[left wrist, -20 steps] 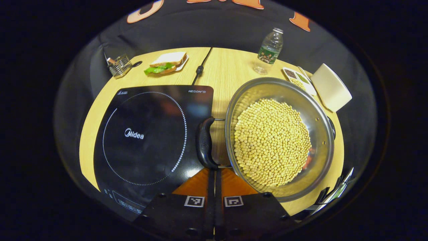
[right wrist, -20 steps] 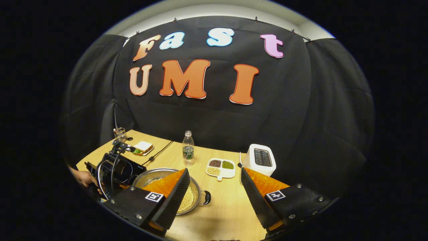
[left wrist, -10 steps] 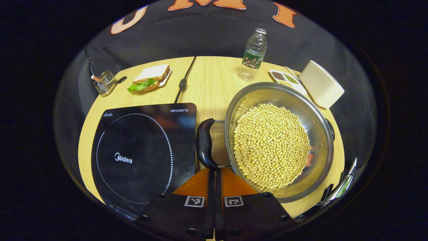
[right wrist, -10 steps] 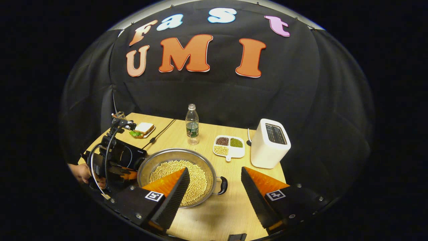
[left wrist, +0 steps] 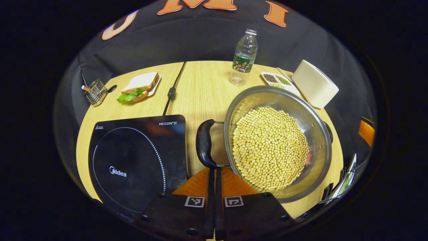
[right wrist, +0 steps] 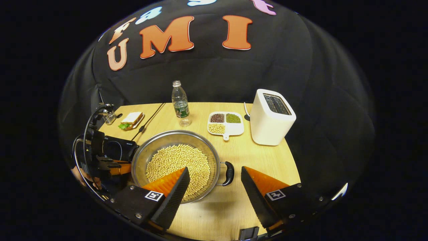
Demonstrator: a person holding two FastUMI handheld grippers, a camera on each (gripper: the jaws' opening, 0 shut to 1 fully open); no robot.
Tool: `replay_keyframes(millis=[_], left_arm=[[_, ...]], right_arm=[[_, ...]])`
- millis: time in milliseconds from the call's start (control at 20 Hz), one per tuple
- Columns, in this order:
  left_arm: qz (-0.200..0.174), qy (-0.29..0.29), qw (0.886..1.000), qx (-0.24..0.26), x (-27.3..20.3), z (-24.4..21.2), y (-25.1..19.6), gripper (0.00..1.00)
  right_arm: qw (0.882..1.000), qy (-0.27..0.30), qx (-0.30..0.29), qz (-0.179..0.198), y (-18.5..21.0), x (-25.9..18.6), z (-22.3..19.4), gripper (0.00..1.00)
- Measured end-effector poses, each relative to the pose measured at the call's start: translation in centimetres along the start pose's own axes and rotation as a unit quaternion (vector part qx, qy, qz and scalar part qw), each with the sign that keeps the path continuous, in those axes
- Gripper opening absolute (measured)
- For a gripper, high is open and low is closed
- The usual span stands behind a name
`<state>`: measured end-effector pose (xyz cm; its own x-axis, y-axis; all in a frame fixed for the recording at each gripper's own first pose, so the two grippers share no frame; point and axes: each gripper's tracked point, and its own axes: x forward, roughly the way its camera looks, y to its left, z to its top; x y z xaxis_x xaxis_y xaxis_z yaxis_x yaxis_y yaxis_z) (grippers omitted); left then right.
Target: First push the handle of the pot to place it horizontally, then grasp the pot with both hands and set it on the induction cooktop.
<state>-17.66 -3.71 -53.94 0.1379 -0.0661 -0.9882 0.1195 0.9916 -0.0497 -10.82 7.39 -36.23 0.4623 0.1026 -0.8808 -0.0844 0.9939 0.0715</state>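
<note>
Two tongs at a pot of beans

Two handles stick out from the pot (left wrist: 278, 144), which sits on the counter (left wrist: 204, 87) just right of the cooktop (left wrist: 137, 160), not on it. In the left gripper view, a small wire rack (left wrist: 94, 92) stands at the far left edge of the counter, then a sandwich (left wrist: 138, 87) on a plate, then a black cable (left wrist: 172, 90) running toward the cooktop. The left tongs (left wrist: 214, 174) are pressed together with nothing between them, their tips right at the pot's near handle (left wrist: 204, 144); whether they touch it I cannot tell. The pot is filled with pale beans (left wrist: 269, 147). Behind it stand a water bottle (left wrist: 243, 57), a divided dish (left wrist: 279, 80) and a white toaster (left wrist: 314, 87).

In the right gripper view, the right tongs (right wrist: 215, 180) are spread wide, holding nothing. The pot's other handle (right wrist: 228, 173) lies in the gap between them, and one finger overlaps the pot's rim.
</note>
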Motion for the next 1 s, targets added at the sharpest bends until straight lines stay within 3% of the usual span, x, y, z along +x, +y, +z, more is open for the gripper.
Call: replay_keyframes(millis=[200,300,550,650,850,900,1000], left_arm=[[-0.035,-0.009,0.999,-0.008,-0.9,0.2,-0.7,0.08],[-0.040,-0.023,0.999,-0.005,-1.9,0.8,-0.3,0.13],[-0.059,-0.067,0.996,-0.016,-3.6,3.7,-0.1,0.75],[-0.065,-0.072,0.995,-0.015,-3.0,4.5,-0.2,0.91],[-0.043,-0.051,0.998,-0.004,0.3,4.6,-0.6,0.91],[-0.039,-0.046,0.998,-0.005,1.2,4.4,-0.7,0.95],[-0.043,-0.040,0.998,-0.010,2.3,4.2,-1.3,0.92]], right_arm=[[0.999,0.032,0.008,-0.005,-0.5,1.9,-1.2,0.96],[0.999,0.046,0.011,-0.007,-0.8,2.9,-1.8,0.96],[0.997,0.073,0.018,-0.012,-1.4,4.5,-3.1,0.96],[0.996,0.082,0.017,-0.015,-1.4,5.3,-3.6,0.96],[0.995,0.098,0.017,-0.026,-2.0,6.5,-4.5,0.96],[0.994,0.102,0.019,-0.028,-2.0,6.8,-4.8,0.96],[0.993,0.110,0.023,-0.029,-2.2,7.4,-5.2,0.96]])
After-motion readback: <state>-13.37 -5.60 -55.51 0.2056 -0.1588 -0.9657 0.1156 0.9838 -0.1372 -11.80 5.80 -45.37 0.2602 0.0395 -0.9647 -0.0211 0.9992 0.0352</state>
